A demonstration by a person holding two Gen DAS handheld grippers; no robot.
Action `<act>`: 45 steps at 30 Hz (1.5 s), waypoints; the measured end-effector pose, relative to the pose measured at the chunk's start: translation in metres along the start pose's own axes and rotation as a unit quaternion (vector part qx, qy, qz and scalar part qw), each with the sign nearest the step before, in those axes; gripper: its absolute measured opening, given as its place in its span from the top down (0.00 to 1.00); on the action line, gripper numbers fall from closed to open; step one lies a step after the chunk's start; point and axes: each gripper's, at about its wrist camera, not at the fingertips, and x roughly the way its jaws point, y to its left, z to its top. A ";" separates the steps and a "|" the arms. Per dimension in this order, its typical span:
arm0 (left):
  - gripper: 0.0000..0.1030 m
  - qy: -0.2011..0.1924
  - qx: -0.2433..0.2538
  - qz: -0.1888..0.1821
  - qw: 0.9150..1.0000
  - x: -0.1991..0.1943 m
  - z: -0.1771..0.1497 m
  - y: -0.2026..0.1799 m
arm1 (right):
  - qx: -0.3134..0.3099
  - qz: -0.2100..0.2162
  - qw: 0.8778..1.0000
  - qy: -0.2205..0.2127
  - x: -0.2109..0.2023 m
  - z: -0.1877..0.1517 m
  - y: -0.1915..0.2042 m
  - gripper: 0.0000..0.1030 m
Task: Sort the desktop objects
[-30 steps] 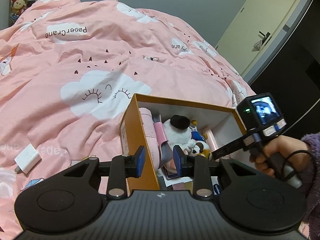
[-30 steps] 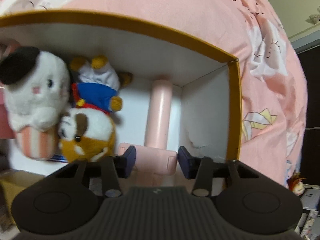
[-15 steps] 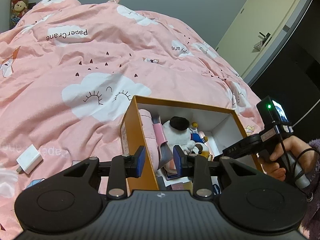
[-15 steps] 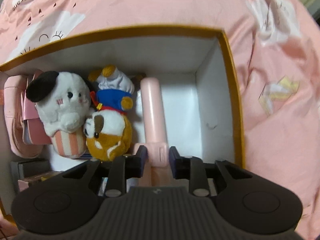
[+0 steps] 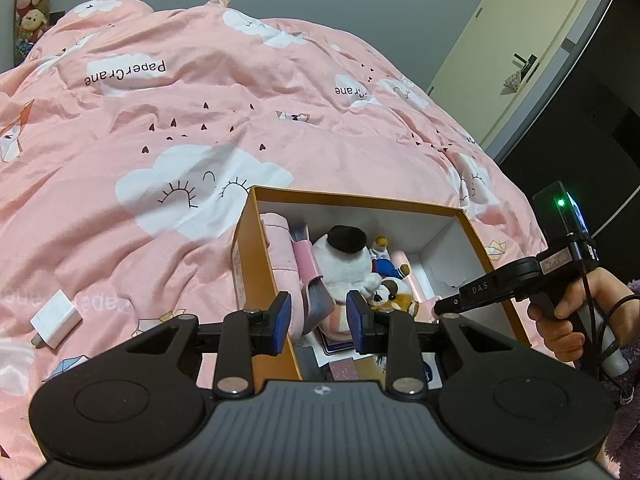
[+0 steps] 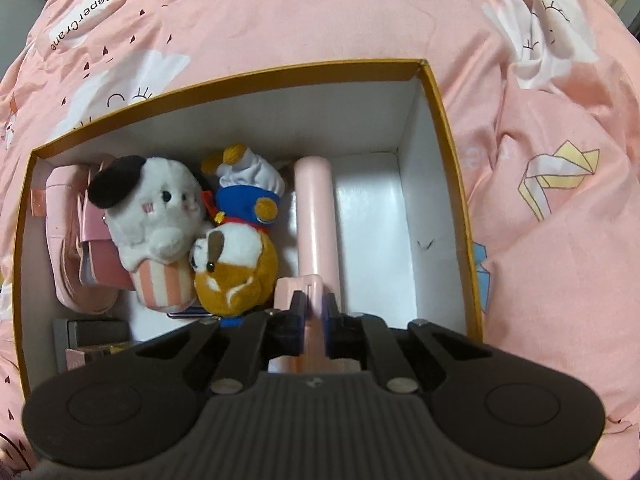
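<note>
An orange box point(image 6: 240, 76) with a white inside lies on the pink duvet. In it are a white plush point(image 6: 156, 208), a blue-and-white doll point(image 6: 248, 196), a brown-and-white plush point(image 6: 236, 272) and a pink tube point(image 6: 316, 208) on a blocky base. My right gripper point(image 6: 316, 320) points down into the box; its jaws are closing and the pads press on the tube's near end. In the left wrist view, the right gripper point(image 5: 442, 308) reaches in from the right, held by a hand. My left gripper point(image 5: 318, 320) stands open, straddling the box's left wall point(image 5: 256, 276).
A white charger point(image 5: 54, 318) lies on the duvet point(image 5: 192, 120) to the left of the box. Pink pouches point(image 6: 68, 248) and small flat boxes point(image 6: 96, 340) fill the box's left side. A door point(image 5: 520, 40) and dark furniture stand at the far right.
The right gripper's jaws have narrowed from wide apart to pressing on the pink tube's near end, and its view has drawn back and turned. The left gripper has stayed put.
</note>
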 end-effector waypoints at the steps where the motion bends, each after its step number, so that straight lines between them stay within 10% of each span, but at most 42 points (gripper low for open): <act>1: 0.67 0.000 0.000 0.001 1.000 0.000 0.000 0.000 | -0.006 -0.007 1.000 -0.006 0.005 0.000 0.000 0.92; 12: 0.67 0.003 0.000 0.000 1.000 0.001 -0.002 -0.003 | -0.028 -0.050 0.997 -0.044 -0.010 0.002 -0.002 1.00; 18: 0.67 0.004 0.005 0.002 1.000 -0.002 -0.004 -0.005 | -0.089 -0.057 0.994 -0.034 0.001 0.000 0.020 0.89; 20: 0.67 0.004 0.003 0.005 1.000 -0.003 -0.003 -0.003 | -0.105 -0.059 0.992 -0.028 0.005 -0.002 0.027 0.67; 27: 0.67 0.005 0.000 0.005 1.000 -0.002 -0.003 -0.001 | -0.153 -0.122 0.980 -0.018 0.021 -0.006 0.044 0.66; 32: 0.67 0.005 0.000 0.006 1.000 -0.003 -0.004 -0.001 | -0.146 -0.135 0.980 -0.008 0.032 -0.005 0.039 0.86; 45: 0.67 0.008 -0.001 0.007 1.000 -0.001 -0.004 0.000 | -0.099 -0.127 0.986 -0.038 0.009 0.006 0.009 0.94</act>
